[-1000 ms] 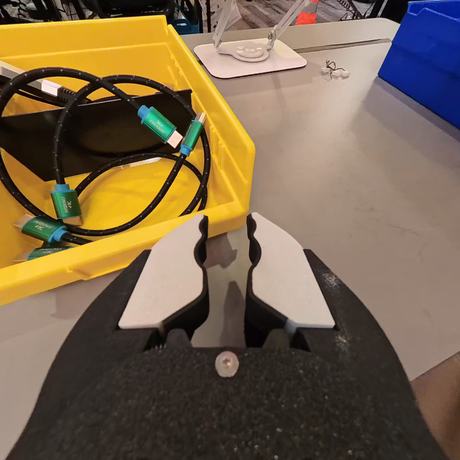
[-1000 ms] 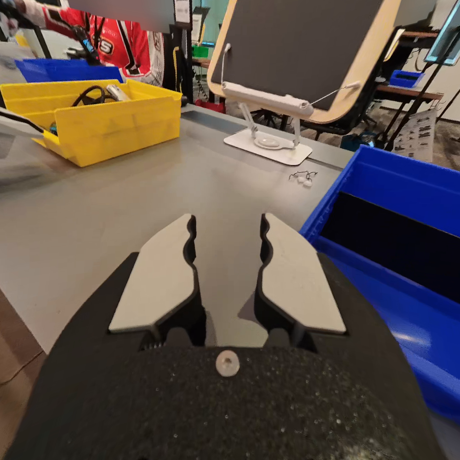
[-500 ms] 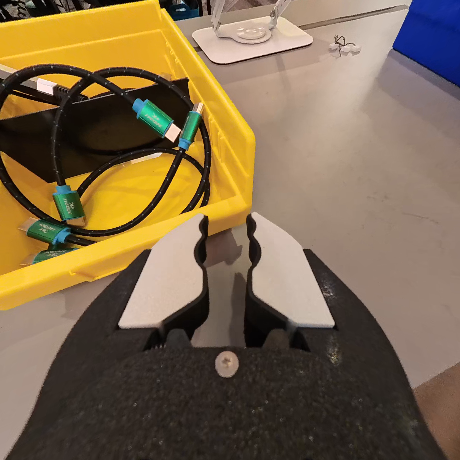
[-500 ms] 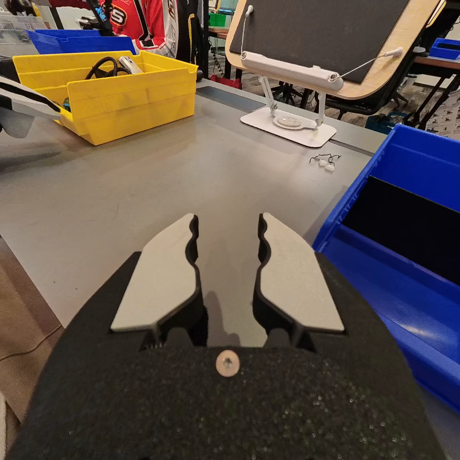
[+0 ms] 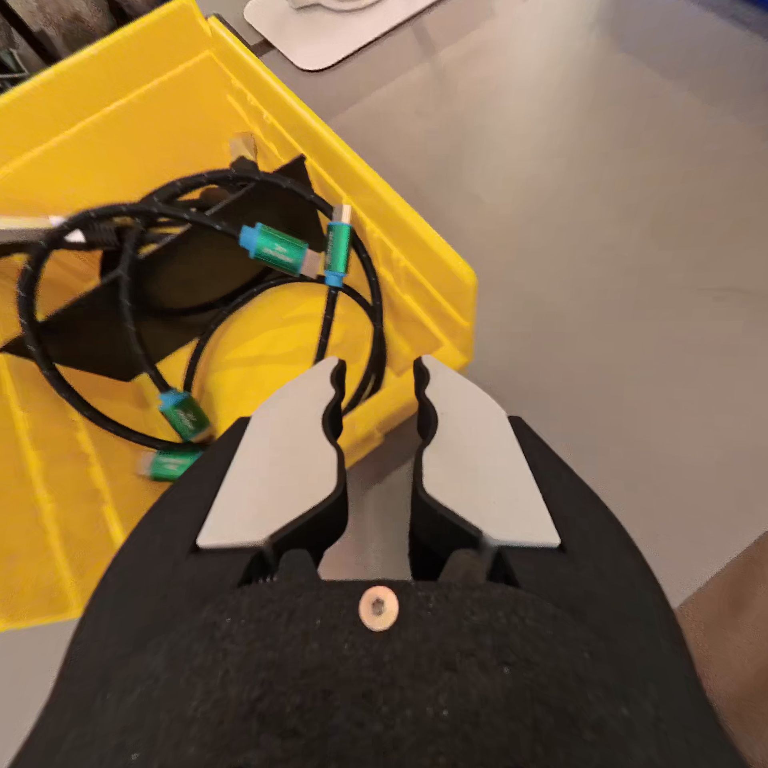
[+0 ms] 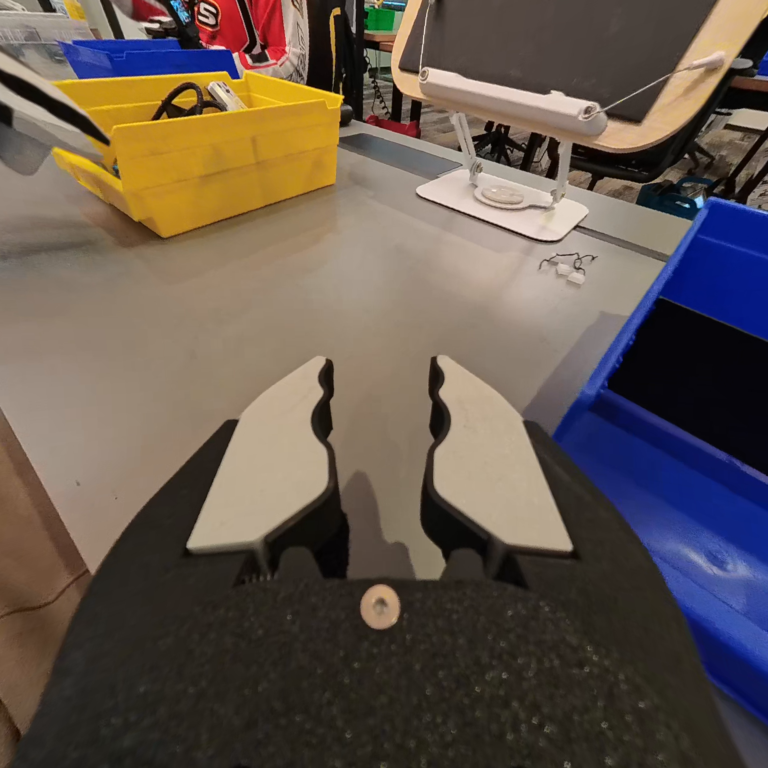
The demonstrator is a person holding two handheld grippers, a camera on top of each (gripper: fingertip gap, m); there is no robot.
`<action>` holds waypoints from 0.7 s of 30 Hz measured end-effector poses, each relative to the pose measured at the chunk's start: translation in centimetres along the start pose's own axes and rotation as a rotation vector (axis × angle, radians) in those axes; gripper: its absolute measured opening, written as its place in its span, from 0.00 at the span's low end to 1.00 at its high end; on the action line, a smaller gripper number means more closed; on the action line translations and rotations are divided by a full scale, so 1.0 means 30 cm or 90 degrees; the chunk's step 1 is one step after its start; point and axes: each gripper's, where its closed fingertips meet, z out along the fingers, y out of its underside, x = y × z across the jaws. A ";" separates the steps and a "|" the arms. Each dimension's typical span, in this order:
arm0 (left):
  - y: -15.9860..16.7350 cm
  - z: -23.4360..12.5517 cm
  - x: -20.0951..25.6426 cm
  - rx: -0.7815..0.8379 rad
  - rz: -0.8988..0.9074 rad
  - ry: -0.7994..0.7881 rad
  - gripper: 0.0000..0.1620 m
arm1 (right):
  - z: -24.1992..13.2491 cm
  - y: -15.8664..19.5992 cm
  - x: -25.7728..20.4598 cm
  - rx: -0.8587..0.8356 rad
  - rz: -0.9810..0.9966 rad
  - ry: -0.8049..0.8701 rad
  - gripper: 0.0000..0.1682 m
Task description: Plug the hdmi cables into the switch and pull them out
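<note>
A yellow bin [image 5: 407,266] holds several black braided HDMI cables [image 5: 370,291] with green and blue plugs [image 5: 276,254] on a black liner. A silver device, perhaps the switch [image 6: 226,95], lies at the bin's back, with its end at the left edge of the left wrist view [image 5: 25,228]. My left gripper [image 5: 379,365] is open and empty, over the bin's near right corner. My right gripper [image 6: 381,365] is open and empty above the bare grey table, left of a blue bin [image 6: 685,374]. The left gripper's fingers [image 6: 50,120] show at the bin's near side in the right wrist view.
A white stand [image 6: 503,199] holding a dark board stands at the table's back. Small white clips with black wires [image 6: 569,270] lie near it. Another blue bin [image 6: 137,58] sits behind the yellow one. A person in a red and white top [image 6: 257,33] stands behind the table. Left tips to right tips: about 40 centimeters.
My left gripper has moved forward and left over the yellow bin's corner and tilted. My right gripper has stayed nearly in place and opened a little wider.
</note>
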 end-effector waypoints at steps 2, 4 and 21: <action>-0.032 0.006 -0.057 -0.017 0.033 0.001 0.20 | 0.014 0.001 -0.008 -0.001 0.006 -0.007 0.25; -0.060 0.027 -0.117 -0.033 0.056 -0.001 0.20 | 0.026 0.006 -0.012 -0.007 0.005 -0.003 0.25; -0.194 0.249 -0.227 0.060 -0.321 0.204 0.23 | 0.041 0.029 0.044 -0.031 -0.001 0.038 0.25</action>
